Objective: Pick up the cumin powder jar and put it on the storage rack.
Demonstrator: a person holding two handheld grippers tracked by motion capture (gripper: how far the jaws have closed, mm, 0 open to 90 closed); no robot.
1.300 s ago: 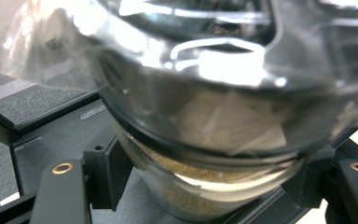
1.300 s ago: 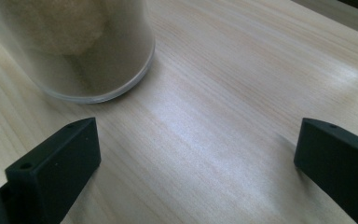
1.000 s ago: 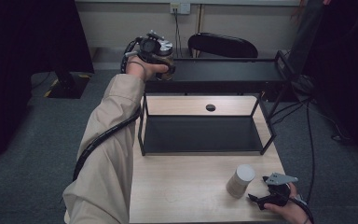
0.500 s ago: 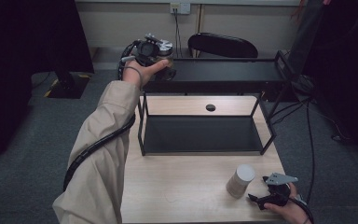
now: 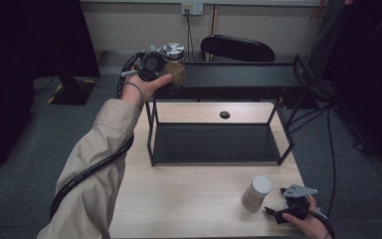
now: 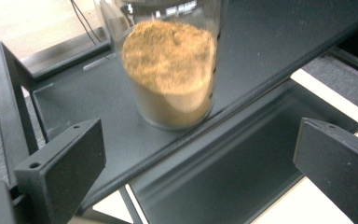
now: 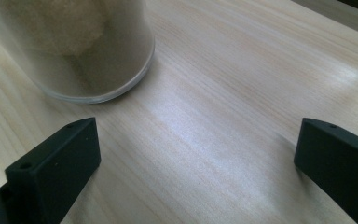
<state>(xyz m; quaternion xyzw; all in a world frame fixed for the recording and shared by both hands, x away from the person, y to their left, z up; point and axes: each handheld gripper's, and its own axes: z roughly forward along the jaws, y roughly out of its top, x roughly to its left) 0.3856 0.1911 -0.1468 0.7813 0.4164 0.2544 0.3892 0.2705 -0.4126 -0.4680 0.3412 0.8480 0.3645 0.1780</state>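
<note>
A clear jar (image 6: 170, 70) of brown powder with a silver lid stands on the far left end of the black shelf's (image 5: 238, 79) top level. The left tool (image 6: 196, 168), jaws spread wide, now sits just in front of the jar and apart from it (a second ago the jar was hidden behind the hand). Near right on the table (image 5: 179, 199), a pale jar (image 5: 256, 192) stands just left of the right tool (image 7: 196, 172), also spread.

Two jars (image 5: 174, 63) (image 5: 256, 192), one rack (image 5: 219, 149)
</note>
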